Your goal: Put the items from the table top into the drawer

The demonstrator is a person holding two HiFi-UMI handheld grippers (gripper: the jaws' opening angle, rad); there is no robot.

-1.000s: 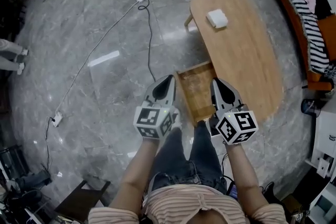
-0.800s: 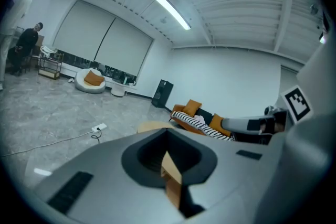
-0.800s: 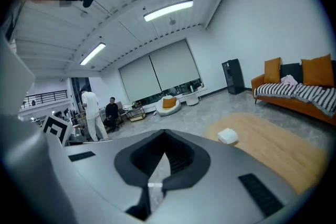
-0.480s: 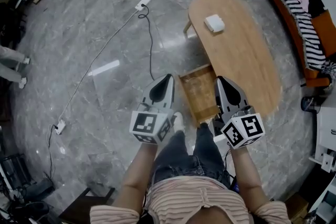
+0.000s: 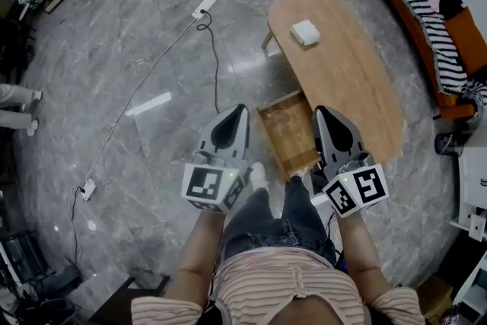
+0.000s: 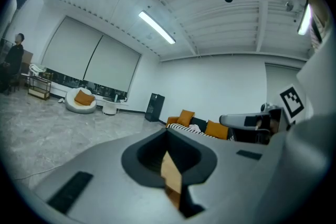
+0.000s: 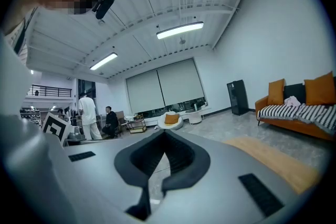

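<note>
A small white item point(image 5: 304, 32) lies on the far end of the oval wooden table point(image 5: 358, 87). The table's wooden drawer point(image 5: 288, 132) stands pulled out toward me and looks bare inside. My left gripper point(image 5: 241, 111) hangs over the floor just left of the drawer, shut and holding nothing. On the drawer's right side, over the table's near edge, my right gripper point(image 5: 323, 113) is likewise shut and holds nothing. Both point roughly level into the room: left gripper point(image 6: 168, 134) with its jaws together, right gripper point(image 7: 164, 136) the same.
An orange sofa with a striped throw point(image 5: 426, 11) runs along the right. A white power strip point(image 5: 201, 11) and its cable lie on the marble floor at left. People point(image 7: 88, 115) stand far off by the windows. My legs are below the grippers.
Both grippers have come up toward the head camera and look larger, still shut and with nothing in them. The table and drawer have shifted slightly left in the picture.
</note>
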